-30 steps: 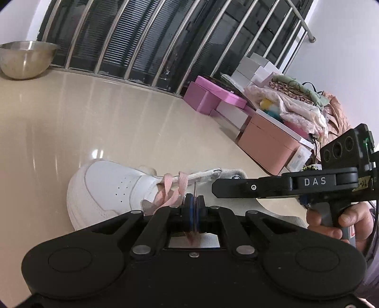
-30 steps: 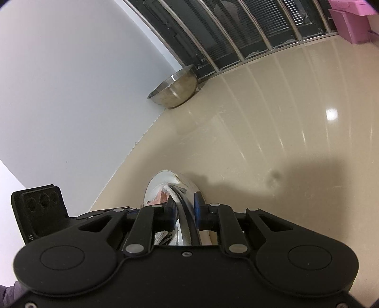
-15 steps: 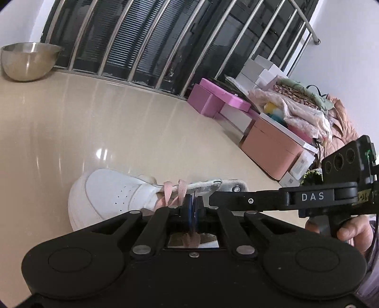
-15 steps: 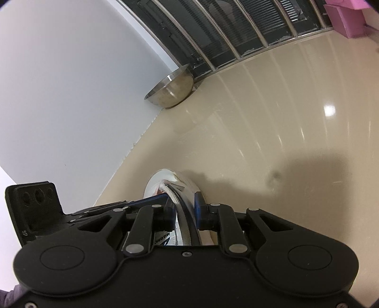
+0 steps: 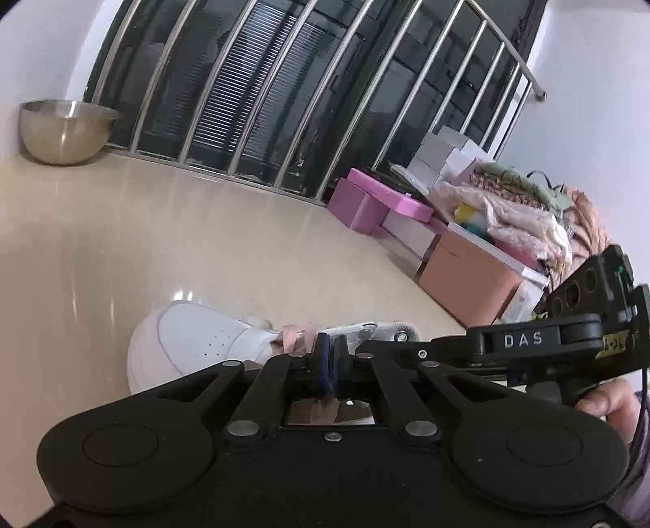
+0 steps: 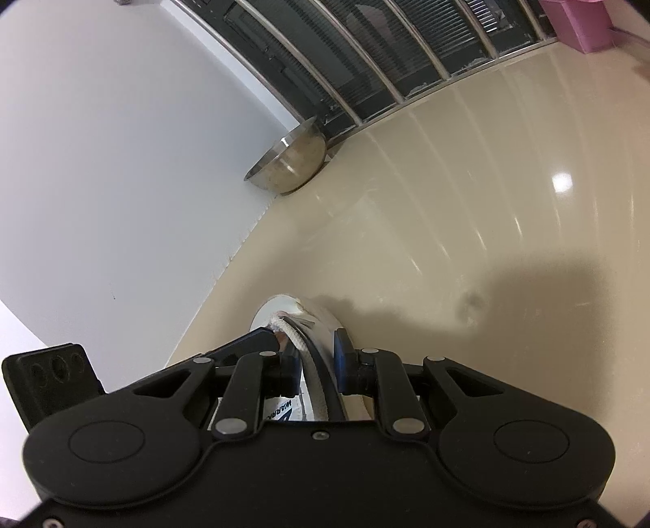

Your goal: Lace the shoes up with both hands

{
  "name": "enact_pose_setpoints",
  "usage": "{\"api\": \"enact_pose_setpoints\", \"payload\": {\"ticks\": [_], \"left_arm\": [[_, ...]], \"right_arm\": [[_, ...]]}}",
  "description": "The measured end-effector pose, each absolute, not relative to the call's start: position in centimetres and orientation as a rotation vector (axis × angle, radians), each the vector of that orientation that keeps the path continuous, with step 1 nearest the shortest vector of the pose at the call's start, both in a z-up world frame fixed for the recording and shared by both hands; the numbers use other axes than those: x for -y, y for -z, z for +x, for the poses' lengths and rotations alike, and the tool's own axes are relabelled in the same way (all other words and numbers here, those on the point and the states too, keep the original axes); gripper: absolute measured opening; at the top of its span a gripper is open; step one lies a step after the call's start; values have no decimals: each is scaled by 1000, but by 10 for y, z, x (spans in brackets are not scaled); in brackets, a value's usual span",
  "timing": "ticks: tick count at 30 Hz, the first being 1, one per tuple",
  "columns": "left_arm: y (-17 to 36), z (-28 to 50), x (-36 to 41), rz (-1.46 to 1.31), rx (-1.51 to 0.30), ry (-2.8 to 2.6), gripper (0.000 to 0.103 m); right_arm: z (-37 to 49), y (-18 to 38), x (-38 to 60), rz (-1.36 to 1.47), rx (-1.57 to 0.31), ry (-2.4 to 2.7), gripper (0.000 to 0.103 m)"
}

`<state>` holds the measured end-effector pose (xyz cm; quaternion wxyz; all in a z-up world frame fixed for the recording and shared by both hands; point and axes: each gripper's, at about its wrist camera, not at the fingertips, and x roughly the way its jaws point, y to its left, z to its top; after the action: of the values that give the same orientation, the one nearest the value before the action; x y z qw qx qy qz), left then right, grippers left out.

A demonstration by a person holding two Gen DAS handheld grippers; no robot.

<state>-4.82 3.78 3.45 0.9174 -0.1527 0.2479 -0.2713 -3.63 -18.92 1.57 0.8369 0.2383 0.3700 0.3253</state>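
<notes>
- The white shoe (image 5: 191,341) shows only its toe and front in the left wrist view; its rear is hidden behind the left gripper (image 5: 330,361) body at lower centre.
- Where the pink lace (image 5: 294,339) ends between the closed blue pads cannot be told.
- In the right wrist view, the shoe's tongue label (image 6: 280,412) is partly covered and unreadable.
- The person's hand (image 5: 609,406) is cut off at the right edge.
- The pink box (image 6: 581,24) is cropped at the upper right.
</notes>
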Motion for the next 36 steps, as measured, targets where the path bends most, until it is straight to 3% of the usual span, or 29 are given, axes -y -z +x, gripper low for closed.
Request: {"api": "enact_pose_setpoints", "payload": {"ticks": [5, 7, 11, 17, 19, 23, 24, 33, 36], "left_arm": [[-49, -71, -73, -543, -391, 644, 1], [-54, -80, -90, -667, -369, 654, 1], [-54, -79, -118, -956, -352, 683, 1], [-66, -82, -115, -995, -346, 724, 1], [-69, -87, -113, -979, -343, 730, 1], [-69, -91, -113, -970, -344, 731, 2], [-69, -91, -113, -965, -347, 728, 2], [-64, -91, -119, -1006, -357, 712, 2], [-62, -90, -117, -1026, -361, 723, 2]], "right_arm": [[-48, -27, 180, 356, -758, -668, 24], [-64, -42, 180, 310, -685, -663, 25], [-109, -76, 177, 233, -490, -761, 37], [-135, -87, 133, 190, -434, -874, 39], [-132, -88, 127, 234, -431, -900, 37], [-132, -90, 125, 280, -409, -918, 2], [-132, -90, 125, 285, -406, -914, 0], [-139, -88, 143, 316, -400, -852, 0], [-141, -90, 141, 332, -407, -887, 8]]}}
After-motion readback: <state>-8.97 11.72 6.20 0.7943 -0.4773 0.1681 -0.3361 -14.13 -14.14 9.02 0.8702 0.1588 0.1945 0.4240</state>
